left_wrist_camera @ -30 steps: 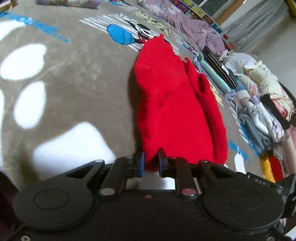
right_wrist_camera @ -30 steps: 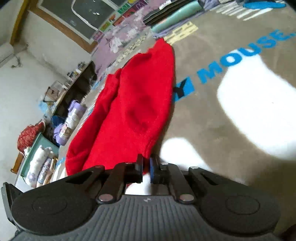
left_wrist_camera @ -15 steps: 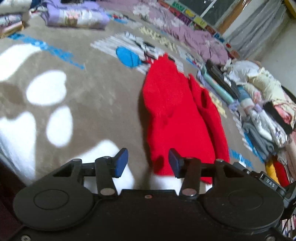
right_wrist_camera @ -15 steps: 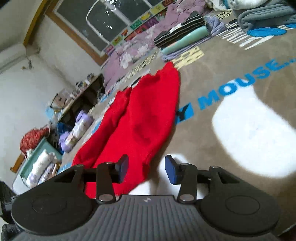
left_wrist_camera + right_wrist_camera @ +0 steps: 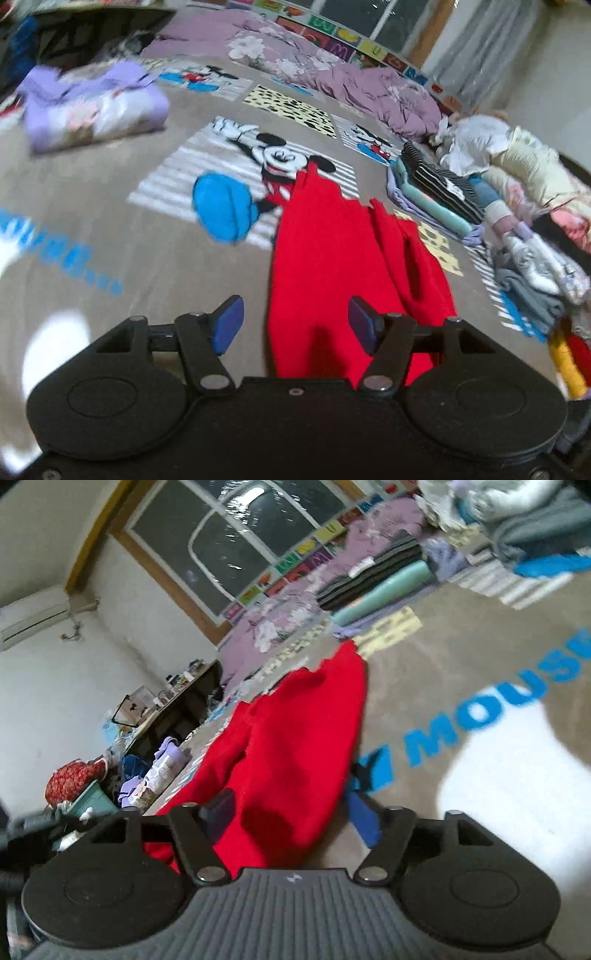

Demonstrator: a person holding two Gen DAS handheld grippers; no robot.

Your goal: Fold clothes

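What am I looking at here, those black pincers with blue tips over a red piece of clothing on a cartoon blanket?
These are two hand-held grabbing tools, each with a camera looking along its fingers. One picture comes from the left gripper, the other from the right gripper. Both look at the same long, folded red knitted garment, which lies on a grey-brown blanket with cartoon mouse prints. Both pairs of jaws are opening. The garment lies beneath them, untouched by the blue pads, so nothing is held. A stack of folded clothes sits beyond it.
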